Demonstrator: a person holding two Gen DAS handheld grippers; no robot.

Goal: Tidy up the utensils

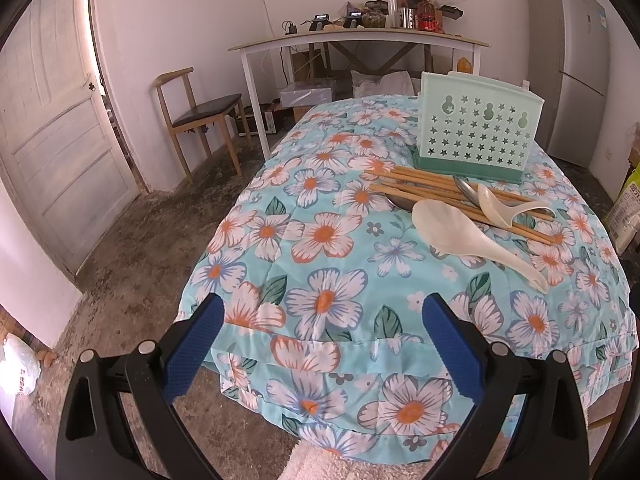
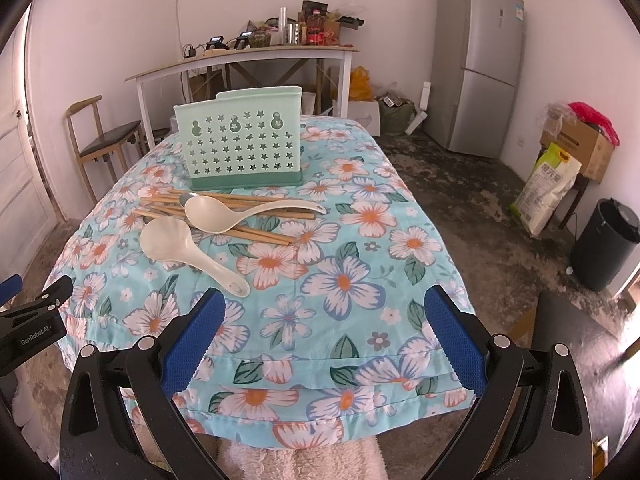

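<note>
A mint green utensil holder (image 1: 476,136) (image 2: 242,148) with star holes stands upright on the flowered table (image 1: 320,264) (image 2: 360,264). In front of it lies a pile of wooden chopsticks (image 1: 424,186) (image 2: 256,234), a white soup ladle (image 1: 504,210) (image 2: 240,214), a white rice paddle (image 1: 464,240) (image 2: 180,248) and a metal spoon (image 1: 466,190), partly covered. My left gripper (image 1: 322,312) is open and empty at the table's near edge. My right gripper (image 2: 324,308) is open and empty, near the paddle's handle. The left gripper also shows in the right wrist view (image 2: 36,296).
A wooden chair (image 1: 200,116) (image 2: 104,140) and a white side table (image 1: 360,46) (image 2: 244,60) with clutter stand behind. A grey fridge (image 1: 572,64) (image 2: 480,64) is at the right, with a rice sack (image 2: 548,188), boxes and a black bin (image 2: 604,244). A door (image 1: 52,120) is left.
</note>
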